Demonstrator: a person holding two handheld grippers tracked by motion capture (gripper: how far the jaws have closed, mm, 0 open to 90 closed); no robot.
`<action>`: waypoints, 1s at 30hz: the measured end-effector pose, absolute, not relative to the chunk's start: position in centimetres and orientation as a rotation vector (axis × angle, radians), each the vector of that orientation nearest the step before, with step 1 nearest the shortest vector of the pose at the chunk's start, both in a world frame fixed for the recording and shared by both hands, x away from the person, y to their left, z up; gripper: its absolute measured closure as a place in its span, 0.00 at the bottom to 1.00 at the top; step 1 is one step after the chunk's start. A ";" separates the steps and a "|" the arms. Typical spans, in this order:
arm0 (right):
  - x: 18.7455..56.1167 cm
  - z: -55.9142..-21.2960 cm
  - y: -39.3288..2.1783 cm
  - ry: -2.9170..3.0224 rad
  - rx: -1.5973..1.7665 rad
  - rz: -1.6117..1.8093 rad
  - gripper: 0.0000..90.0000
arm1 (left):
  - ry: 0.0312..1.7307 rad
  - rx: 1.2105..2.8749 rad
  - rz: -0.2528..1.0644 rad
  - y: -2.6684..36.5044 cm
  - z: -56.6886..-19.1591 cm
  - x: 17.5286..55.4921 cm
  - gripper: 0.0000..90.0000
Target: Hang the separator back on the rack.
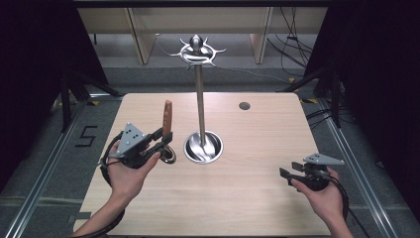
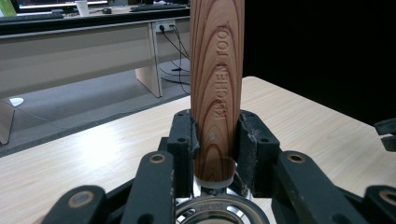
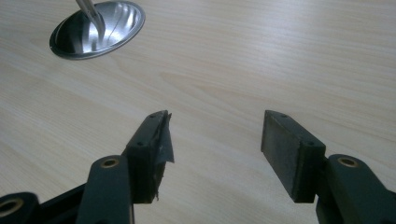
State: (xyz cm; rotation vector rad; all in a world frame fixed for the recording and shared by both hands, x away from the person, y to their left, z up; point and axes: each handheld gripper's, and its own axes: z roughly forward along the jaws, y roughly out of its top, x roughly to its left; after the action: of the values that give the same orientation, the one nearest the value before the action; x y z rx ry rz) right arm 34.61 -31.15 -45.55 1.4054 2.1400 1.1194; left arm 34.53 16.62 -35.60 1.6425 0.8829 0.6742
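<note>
My left gripper (image 1: 163, 140) is shut on a kitchen tool with a wooden handle (image 1: 167, 118), held upright above the table's left side. In the left gripper view the handle (image 2: 217, 84), stamped "KITCHEN TOOL", stands clamped between the pads (image 2: 183, 140), with the tool's round metal end (image 2: 219, 211) below them. That metal end (image 1: 170, 156) hangs just over the table. A metal stand (image 1: 200, 99) with a hooked crown (image 1: 197, 51) rises from a round base (image 1: 203, 147) at mid table. My right gripper (image 1: 286, 174) is open and holds nothing at the front right; it hovers over bare wood (image 3: 215, 140).
The light wooden table (image 1: 247, 208) has a dark cable hole (image 1: 244, 105) at the back right. The stand's shiny base (image 3: 98, 29) lies ahead and left of the right gripper. Desks, cables and dark curtains surround the table.
</note>
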 end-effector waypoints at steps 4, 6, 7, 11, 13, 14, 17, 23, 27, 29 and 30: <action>34.6 -45.6 -31.2 2.134 1.388 1.113 0.47 | 0.878 1.636 0.675 16.4 -35.2 34.6 0.76; 34.6 -45.6 -31.2 2.139 1.394 1.118 0.47 | 0.874 1.632 0.674 16.3 -35.1 34.6 0.76; 34.6 -45.6 -31.1 2.141 1.401 1.121 0.47 | 0.870 1.631 0.677 16.2 -34.9 34.6 0.76; 34.6 -45.6 -31.1 2.143 1.406 1.122 0.47 | 0.862 1.629 0.676 16.0 -34.7 34.7 0.76; 34.6 -45.6 -31.2 2.133 1.388 1.115 0.47 | 0.861 1.626 0.676 15.8 -34.6 34.7 0.76; 34.6 -45.5 -31.2 2.133 1.388 1.117 0.47 | 0.861 1.626 0.676 15.8 -34.6 34.7 0.76; 34.6 -45.6 -31.1 2.140 1.409 1.121 0.47 | 0.860 1.624 0.678 15.8 -34.5 34.8 0.76; 34.5 -45.6 -30.9 2.123 1.428 1.128 0.47 | 0.861 1.622 0.679 15.7 -34.4 34.9 0.76; 34.5 -45.6 -30.9 2.121 1.427 1.125 0.47 | 0.856 1.623 0.681 15.7 -34.3 34.9 0.76; 34.5 -45.6 -30.9 2.121 1.426 1.125 0.47 | 0.855 1.624 0.678 15.6 -34.2 34.9 0.76; 34.5 -45.6 -30.9 2.120 1.427 1.126 0.47 | 0.854 1.621 0.678 15.6 -34.2 35.0 0.76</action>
State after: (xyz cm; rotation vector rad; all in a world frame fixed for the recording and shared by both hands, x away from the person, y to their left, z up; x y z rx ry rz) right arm 34.50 -30.93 -45.59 1.4266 2.1205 1.1262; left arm 34.95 15.58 -34.23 1.6215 0.8544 0.6779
